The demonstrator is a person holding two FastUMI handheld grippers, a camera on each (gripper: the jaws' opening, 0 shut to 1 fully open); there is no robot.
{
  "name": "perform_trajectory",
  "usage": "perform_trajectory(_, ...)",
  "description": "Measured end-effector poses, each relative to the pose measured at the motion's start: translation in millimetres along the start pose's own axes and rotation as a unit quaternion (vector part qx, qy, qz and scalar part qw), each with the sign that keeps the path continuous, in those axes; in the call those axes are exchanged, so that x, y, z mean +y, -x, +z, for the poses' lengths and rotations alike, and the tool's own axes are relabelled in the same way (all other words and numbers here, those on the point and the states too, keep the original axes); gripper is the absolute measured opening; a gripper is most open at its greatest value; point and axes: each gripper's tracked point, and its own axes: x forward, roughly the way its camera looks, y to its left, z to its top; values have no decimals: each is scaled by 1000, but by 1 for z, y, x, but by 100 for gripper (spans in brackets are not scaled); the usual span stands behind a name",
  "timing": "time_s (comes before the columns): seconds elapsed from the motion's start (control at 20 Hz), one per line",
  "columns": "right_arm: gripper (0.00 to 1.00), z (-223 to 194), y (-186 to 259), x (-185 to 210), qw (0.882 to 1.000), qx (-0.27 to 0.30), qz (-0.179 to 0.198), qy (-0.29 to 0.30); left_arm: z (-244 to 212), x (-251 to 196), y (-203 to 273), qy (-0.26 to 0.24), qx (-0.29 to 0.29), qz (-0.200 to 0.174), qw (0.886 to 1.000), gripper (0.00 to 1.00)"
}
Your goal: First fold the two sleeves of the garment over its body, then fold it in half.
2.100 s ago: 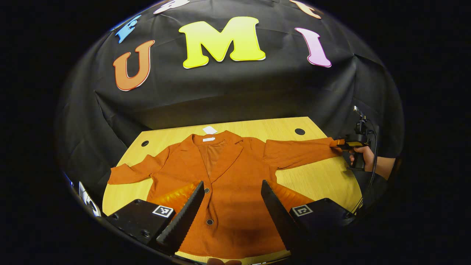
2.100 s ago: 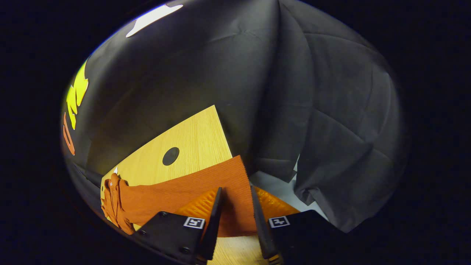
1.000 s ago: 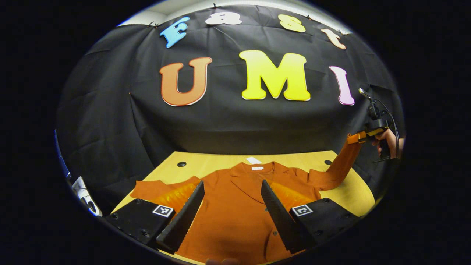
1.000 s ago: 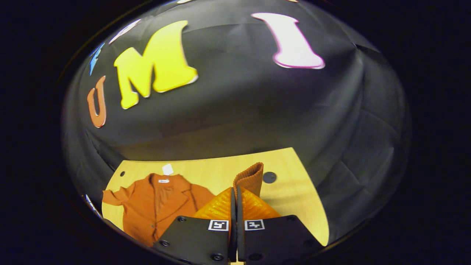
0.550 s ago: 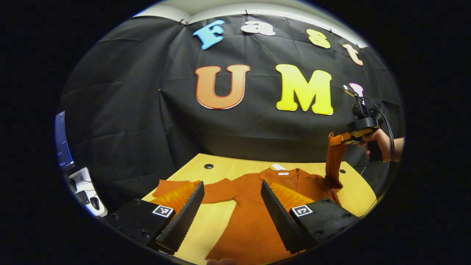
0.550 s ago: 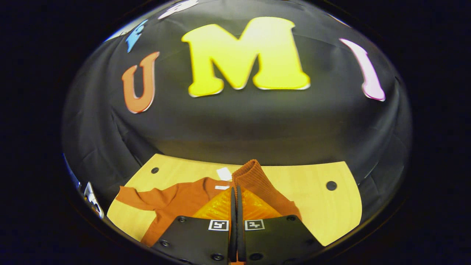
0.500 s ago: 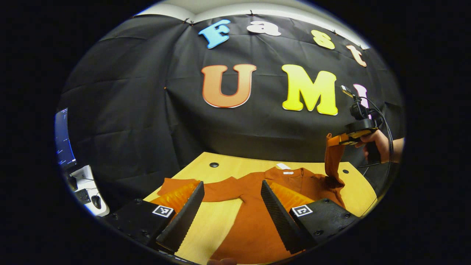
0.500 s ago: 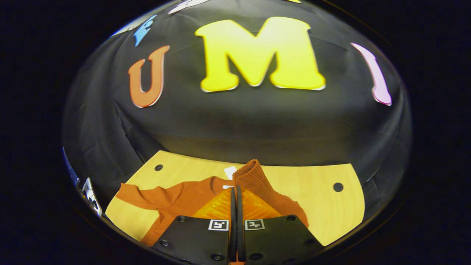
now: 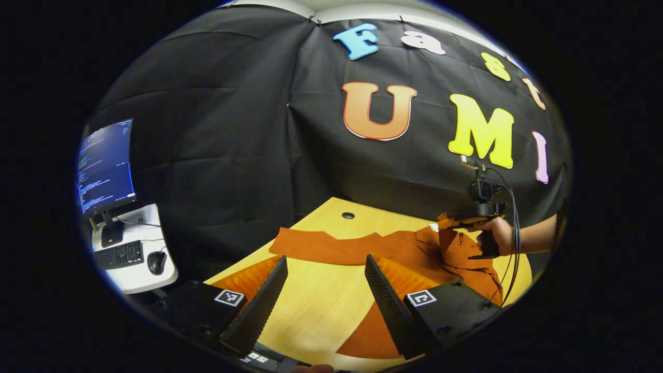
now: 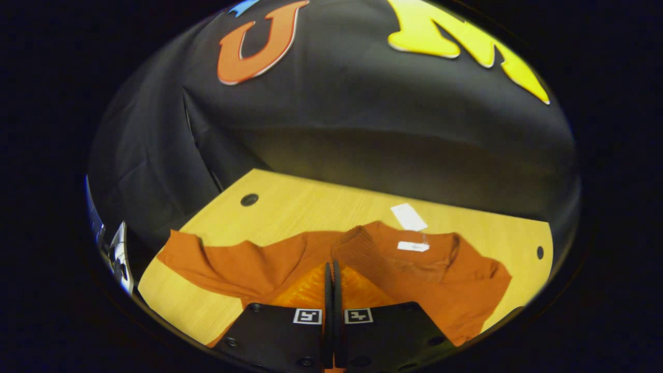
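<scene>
An orange button-front garment (image 9: 409, 248) lies on the wooden table (image 9: 311, 300). Its left sleeve (image 9: 316, 244) stretches out flat toward the table's left edge. My left gripper (image 9: 325, 259) hovers open above bare wood, short of that sleeve, with nothing between its fingers. Farther off, a hand (image 9: 494, 234) holds my right gripper (image 9: 446, 223) low over the garment's chest. My right gripper (image 10: 330, 267) is shut on the ribbed cuff (image 10: 357, 246) of the right sleeve, which is doubled over the body beside the collar label (image 10: 413, 246). The left sleeve (image 10: 207, 259) lies spread at the left.
A monitor (image 9: 106, 166), keyboard (image 9: 118, 254) and mouse (image 9: 155, 261) sit on a small white stand left of the table. The tabletop has round holes (image 10: 249, 199) near its back corners. A white hang tag (image 10: 409, 216) lies behind the collar. Black cloth walls close the back.
My right gripper has carried the right cuff leftward and down, from high above the table's right side to over the chest. My left gripper has swung left toward the left sleeve, still open.
</scene>
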Motion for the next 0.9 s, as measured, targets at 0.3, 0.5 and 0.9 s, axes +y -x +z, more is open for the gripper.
perform_trajectory(0.3, 12, -29, -45, 45, 999, 40, 30, 12, -12, 14, -12, 4, 22, 13, 1000, 97)
perform_trajectory(0.5, 39, -14, -34, 50, 999, 21, 43, 18, -3, 23, -36, 13, 11, 14, 1000, 97)
perform_trajectory(0.9, 80, 0, 75, 24, 998, -10, 61, 17, 3, 58, -135, -8, 28, -18, 999, 98)
